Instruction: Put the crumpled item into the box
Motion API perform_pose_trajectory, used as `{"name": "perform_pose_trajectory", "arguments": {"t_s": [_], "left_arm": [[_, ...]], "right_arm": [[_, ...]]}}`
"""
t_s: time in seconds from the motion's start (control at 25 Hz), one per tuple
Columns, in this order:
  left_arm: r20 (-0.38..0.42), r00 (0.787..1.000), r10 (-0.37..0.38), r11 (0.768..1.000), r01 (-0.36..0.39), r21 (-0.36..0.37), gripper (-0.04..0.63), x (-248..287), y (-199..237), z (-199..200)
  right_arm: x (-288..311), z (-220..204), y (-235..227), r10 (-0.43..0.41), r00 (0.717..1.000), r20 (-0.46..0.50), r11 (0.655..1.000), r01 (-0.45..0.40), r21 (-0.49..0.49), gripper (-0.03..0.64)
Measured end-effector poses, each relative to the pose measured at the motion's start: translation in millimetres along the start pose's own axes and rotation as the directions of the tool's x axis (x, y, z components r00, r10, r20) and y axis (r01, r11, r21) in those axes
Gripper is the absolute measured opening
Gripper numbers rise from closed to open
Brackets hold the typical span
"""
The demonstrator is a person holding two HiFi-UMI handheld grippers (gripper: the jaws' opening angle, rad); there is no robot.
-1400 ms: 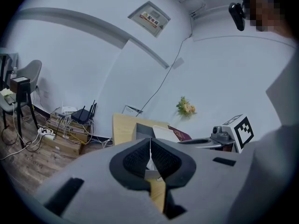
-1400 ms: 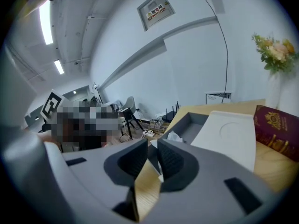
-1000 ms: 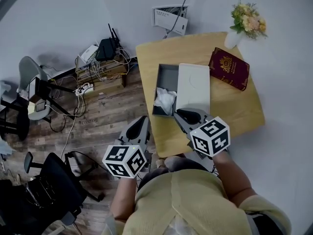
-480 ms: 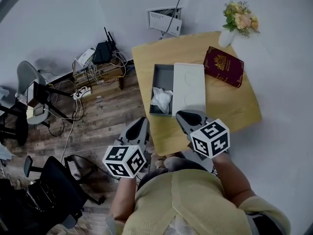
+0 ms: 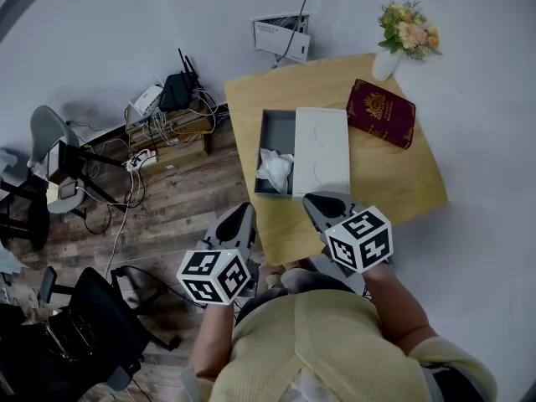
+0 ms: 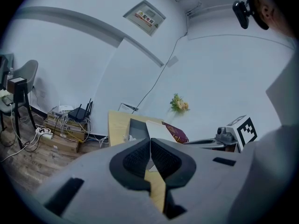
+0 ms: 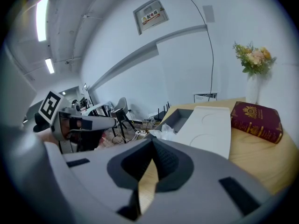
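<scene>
The crumpled white paper (image 5: 276, 171) is lying inside the open grey box (image 5: 277, 127), at its near end, stretching slightly along the box's length, which is running away from the person across the wooden table (image 5: 385, 187). The white lid (image 5: 322, 151) is lying alongside. The left gripper (image 5: 241, 214) is hovering pinched together and empty; the right gripper (image 5: 322, 201) is closing tip to tip on nothing.

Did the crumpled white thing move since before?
No. The crumpled item still lies at the near end of the open box, beside the white lid.
</scene>
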State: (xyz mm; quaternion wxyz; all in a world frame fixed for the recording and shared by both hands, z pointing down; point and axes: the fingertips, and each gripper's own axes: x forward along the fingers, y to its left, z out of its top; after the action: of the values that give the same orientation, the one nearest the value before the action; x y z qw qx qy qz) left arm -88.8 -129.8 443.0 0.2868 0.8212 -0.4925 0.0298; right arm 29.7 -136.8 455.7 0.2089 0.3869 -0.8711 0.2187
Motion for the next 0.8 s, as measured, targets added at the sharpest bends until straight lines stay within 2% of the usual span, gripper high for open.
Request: {"name": "perform_pose_trajectory", "arguments": {"t_s": [0.8], "left_arm": [[-0.008, 1.0, -0.004, 1.0, 0.004, 0.0, 0.026, 3.0, -2.4, -0.9]], "right_arm": [[0.5, 6.9, -1.8, 0.013, 1.0, 0.006, 1.0, -0.012, -0.007, 0.029]]}}
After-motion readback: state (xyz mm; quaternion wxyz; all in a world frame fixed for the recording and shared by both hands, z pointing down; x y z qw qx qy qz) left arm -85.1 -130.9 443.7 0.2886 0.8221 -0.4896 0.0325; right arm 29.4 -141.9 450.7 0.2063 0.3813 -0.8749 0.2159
